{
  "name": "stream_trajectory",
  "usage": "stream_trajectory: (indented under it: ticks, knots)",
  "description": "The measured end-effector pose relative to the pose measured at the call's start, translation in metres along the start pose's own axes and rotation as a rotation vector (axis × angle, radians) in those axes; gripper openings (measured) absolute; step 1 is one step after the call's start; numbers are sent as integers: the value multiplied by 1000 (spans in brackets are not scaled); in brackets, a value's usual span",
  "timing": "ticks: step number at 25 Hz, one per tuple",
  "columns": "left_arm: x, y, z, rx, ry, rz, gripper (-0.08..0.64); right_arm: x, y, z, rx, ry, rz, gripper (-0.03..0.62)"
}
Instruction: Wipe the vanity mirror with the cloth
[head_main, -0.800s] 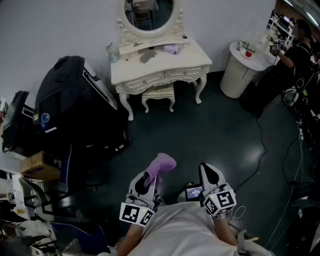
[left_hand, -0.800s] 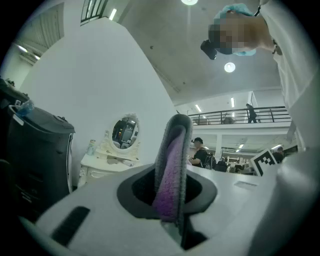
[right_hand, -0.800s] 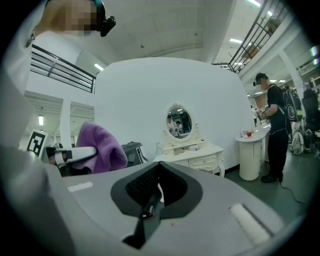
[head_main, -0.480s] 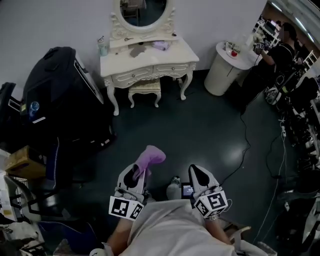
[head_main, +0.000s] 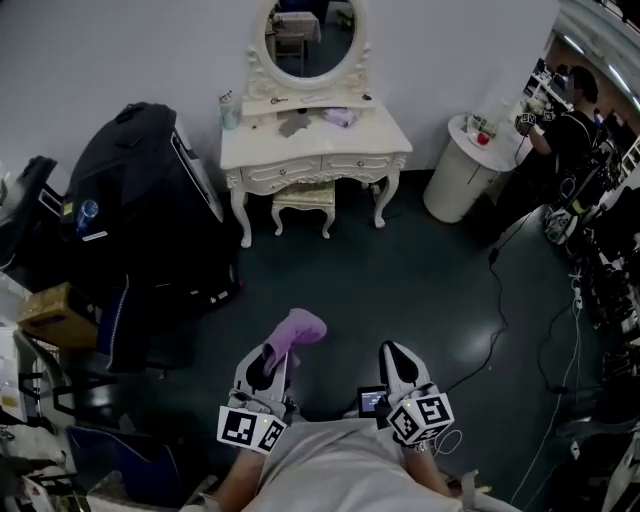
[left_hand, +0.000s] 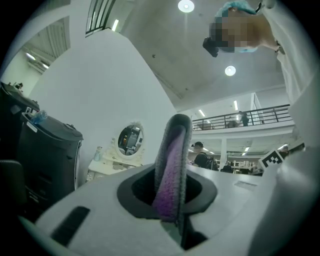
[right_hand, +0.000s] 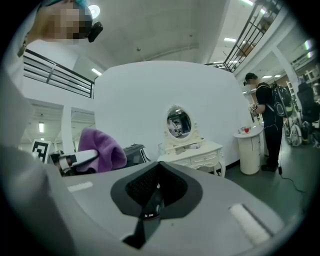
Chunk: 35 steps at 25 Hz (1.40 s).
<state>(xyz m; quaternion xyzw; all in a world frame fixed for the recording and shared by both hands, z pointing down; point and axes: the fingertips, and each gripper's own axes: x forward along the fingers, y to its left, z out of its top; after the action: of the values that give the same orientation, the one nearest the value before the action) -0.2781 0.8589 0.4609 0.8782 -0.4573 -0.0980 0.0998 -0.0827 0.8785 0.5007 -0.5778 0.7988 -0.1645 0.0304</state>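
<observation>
Grippers sit low in the head view, close to the body: the left gripper (head_main: 272, 360) at 7 o'clock, the right gripper (head_main: 397, 362) at 5 o'clock. The left one's jaws pinch the purple cloth (head_main: 298, 328), which stands up out of them in a folded hump. The right one's jaws are pressed together with nothing between them. Beyond both lies a wide stretch of dark floor (head_main: 400, 270). Then, at 12 o'clock, comes the white dressing table (head_main: 262, 148), with a stool (head_main: 303, 197) tucked under it and the oval mirror (head_main: 308, 38) standing on its back edge against the wall. A big black case (head_main: 140, 190) is at 10 o'clock, and a round stand (head_main: 462, 160) at 2 o'clock has a person (head_main: 562, 125) beside it. Over the last second the grippers and cloth have kept their places at the bottom of the view. The table has swung from slightly left back to dead ahead, and more of the mirror's top has come into sight, yet the table looks hardly larger. The person seems to be lining up on the mirror with most of the walk still to do. No wiping can begin, as cloth and glass are well apart.
</observation>
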Motion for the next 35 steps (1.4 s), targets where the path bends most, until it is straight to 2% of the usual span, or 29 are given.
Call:
stream_trajectory:
  ticks: [5, 12, 16, 22, 26, 31, 35]
  knots:
    - [38, -54, -19, 13, 13, -12, 60, -21, -60, 3, -1, 15, 8, 8]
    - [89, -128, -56, 6, 10, 19, 60, -55, -157, 28, -38, 3, 18, 8]
    - [107, -153, -64, 35, 27, 36, 60, -65, -197, 30, -18, 16, 6, 8]
    - [130, -141, -68, 47, 55, 75, 60, -43, -208, 27, 26, 32, 31, 8]
    - [162, -135, -67, 92, 49, 39, 60, -10, -214, 37, -3, 35, 44, 8]
    - [213, -88, -70, 19, 43, 18, 60, 44, -221, 52, -22, 28, 14, 8]
    - [268, -49, -43, -1, -1, -2, 60, 91, -228, 75, -34, 26, -2, 8]
